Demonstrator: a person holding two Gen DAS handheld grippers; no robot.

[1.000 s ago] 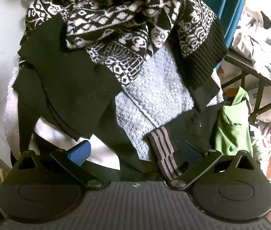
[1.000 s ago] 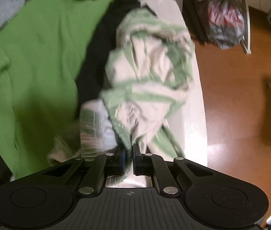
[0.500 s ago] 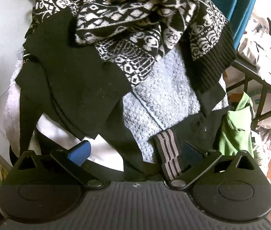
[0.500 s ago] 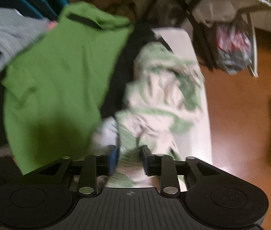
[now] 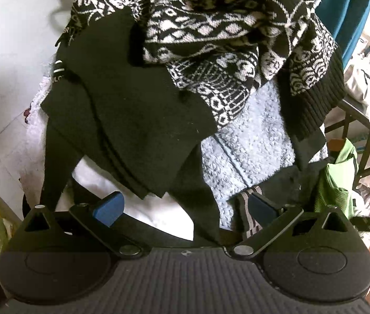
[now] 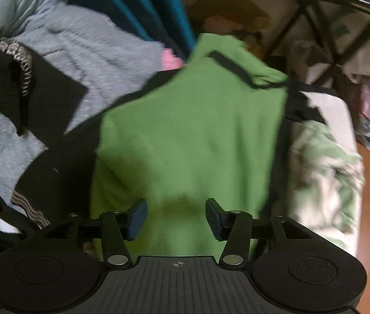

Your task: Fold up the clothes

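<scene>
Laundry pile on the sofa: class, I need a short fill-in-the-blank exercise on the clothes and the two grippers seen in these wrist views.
1. The garment straight ahead of the right gripper is plain ____ in colour.
2. The patterned sweater is black and ____.
3. The fluffy fleece under that sweater is light ____.
4. The left gripper holds ____ between its pads.

Missing words: green; white; grey; nothing
</scene>
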